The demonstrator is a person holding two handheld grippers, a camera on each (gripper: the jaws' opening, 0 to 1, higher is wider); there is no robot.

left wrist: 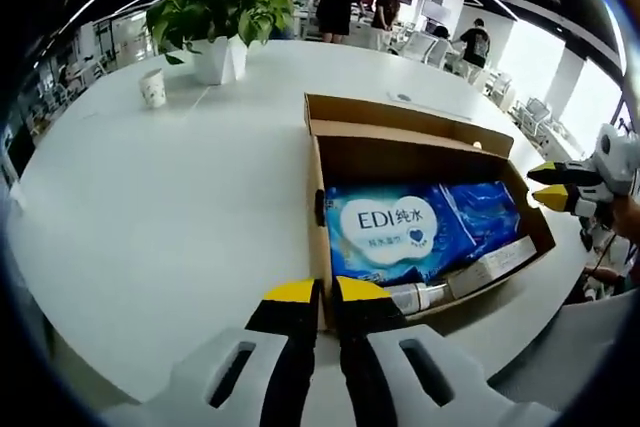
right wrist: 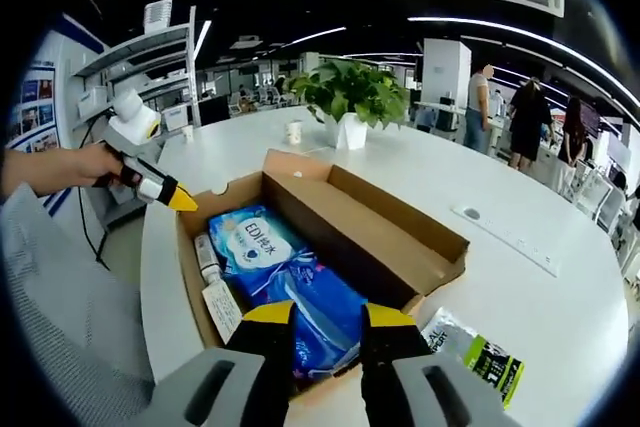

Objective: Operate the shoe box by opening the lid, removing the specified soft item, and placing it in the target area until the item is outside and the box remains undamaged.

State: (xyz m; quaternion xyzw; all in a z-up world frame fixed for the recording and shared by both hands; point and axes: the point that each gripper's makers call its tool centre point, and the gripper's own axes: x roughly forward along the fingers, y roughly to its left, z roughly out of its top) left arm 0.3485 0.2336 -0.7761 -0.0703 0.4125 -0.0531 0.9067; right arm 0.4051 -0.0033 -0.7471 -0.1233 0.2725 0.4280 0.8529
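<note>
Here the left gripper (left wrist: 316, 292), jaws nearly together and holding nothing, sits low-centre at the open shoe box (left wrist: 400, 152); the right gripper (right wrist: 328, 315), slightly parted, hovers over the blue pack (right wrist: 290, 272).

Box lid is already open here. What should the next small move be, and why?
Probably lower the right gripper, jaws apart, onto the near end of the blue wipes pack. The shoe box stands open with the pack lying exposed inside, and this gripper already hovers at that end. The left gripper, at the opposite box edge, looks shut.
</note>
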